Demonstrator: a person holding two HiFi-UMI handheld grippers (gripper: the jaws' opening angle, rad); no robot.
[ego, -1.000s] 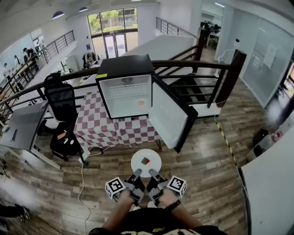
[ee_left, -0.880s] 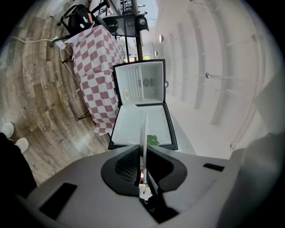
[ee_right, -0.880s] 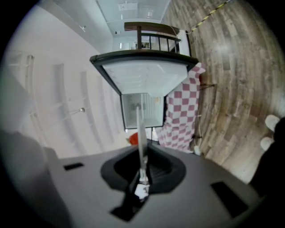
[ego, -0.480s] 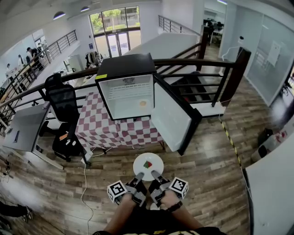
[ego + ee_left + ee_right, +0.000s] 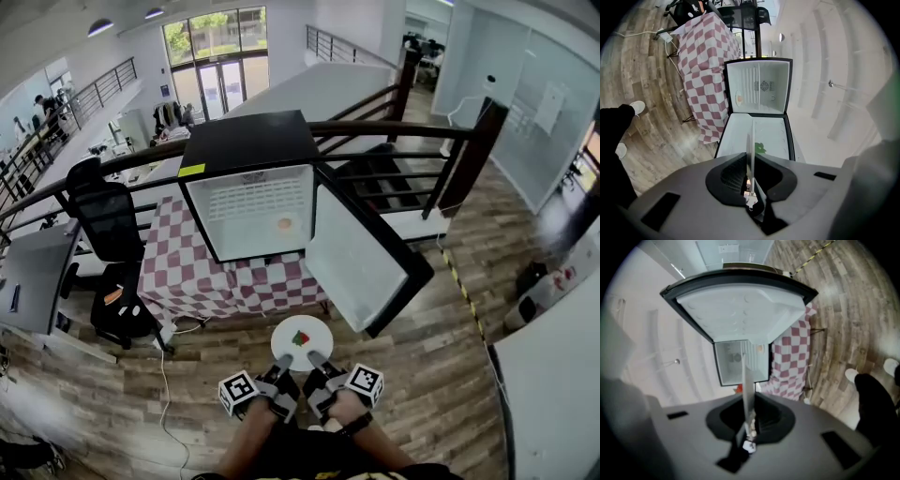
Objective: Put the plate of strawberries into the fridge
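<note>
We stood on the wooden floor (image 5: pixel 422 375) facing the fridge (image 5: pixel 246 150), a black box with a white inside. It sat on a tabletop (image 5: pixel 173 223) draped in a red and white checked cloth (image 5: pixel 234 286). The fridge door (image 5: pixel 361 248) hung wide to the right, so the opening faced us with nothing in the way. An office chair (image 5: pixel 108 225) stood left of the tabletop, well apart from the plate (image 5: pixel 316 332).

The plate was not in the fridge yet. We held it about level in the air, near our body and short of the tabletop, over the floor. The left gripper (image 5: pixel 284 362) pinched its near rim on the left, and the right gripper (image 5: pixel 315 360) pinched it just beside that, on the right. In each gripper view the jaws were pressed onto the thin white edge of the plate, which ran straight out between them toward the open fridge. The strawberries (image 5: pixel 300 338), a small red and green heap, sat near the middle of the plate, apart from both pairs of jaws.

By our reckoning the door was open and the plate was in hand, so the early part was done. What was left was to carry the plate across the gap, slide it inside, let go, draw both grippers out, and perhaps shut the door
</note>
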